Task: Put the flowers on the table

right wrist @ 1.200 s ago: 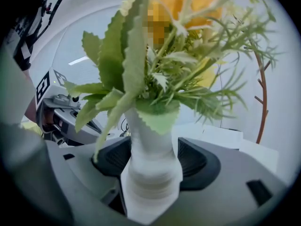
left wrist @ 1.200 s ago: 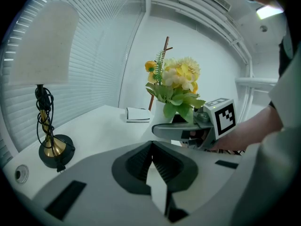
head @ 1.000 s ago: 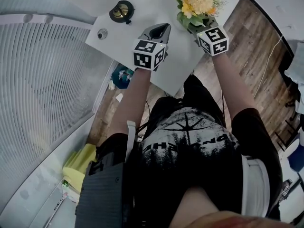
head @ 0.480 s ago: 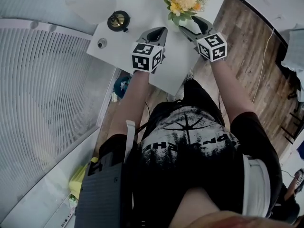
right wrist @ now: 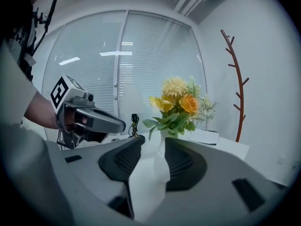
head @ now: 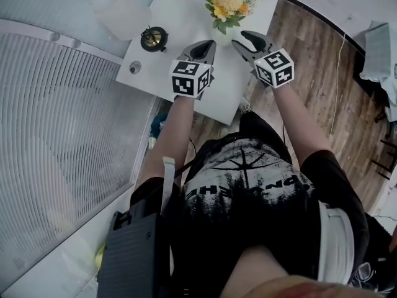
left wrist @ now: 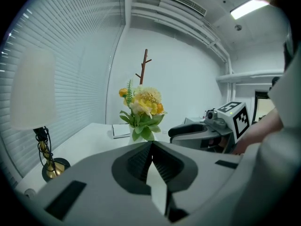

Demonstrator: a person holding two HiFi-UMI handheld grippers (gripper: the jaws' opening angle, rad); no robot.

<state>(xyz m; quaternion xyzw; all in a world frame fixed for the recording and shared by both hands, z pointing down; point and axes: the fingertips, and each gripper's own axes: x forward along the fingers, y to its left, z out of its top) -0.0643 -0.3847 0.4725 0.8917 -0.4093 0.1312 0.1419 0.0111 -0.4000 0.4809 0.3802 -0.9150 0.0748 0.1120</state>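
The yellow and orange flowers (head: 228, 5) stand upright in a white vase on the white table (head: 186, 17). They also show in the left gripper view (left wrist: 141, 105) and the right gripper view (right wrist: 178, 105). My right gripper (head: 243, 40) sits just short of the vase, apart from it. Its jaws are closing, with a gap still between them and nothing in it (right wrist: 153, 142). My left gripper (head: 208, 45) hovers over the table to the left of the flowers, shut and empty (left wrist: 151, 144).
A brass-footed lamp (head: 154, 38) with a white shade stands at the table's left, and a small round object (head: 134, 68) lies near the corner. A paper pad (left wrist: 121, 131) lies behind the vase. Window blinds run along the left; wooden floor lies to the right.
My right gripper has let go of the flowers and drawn back toward the person, its jaws narrowing. The flowers stay standing on the table. The left gripper has barely moved.
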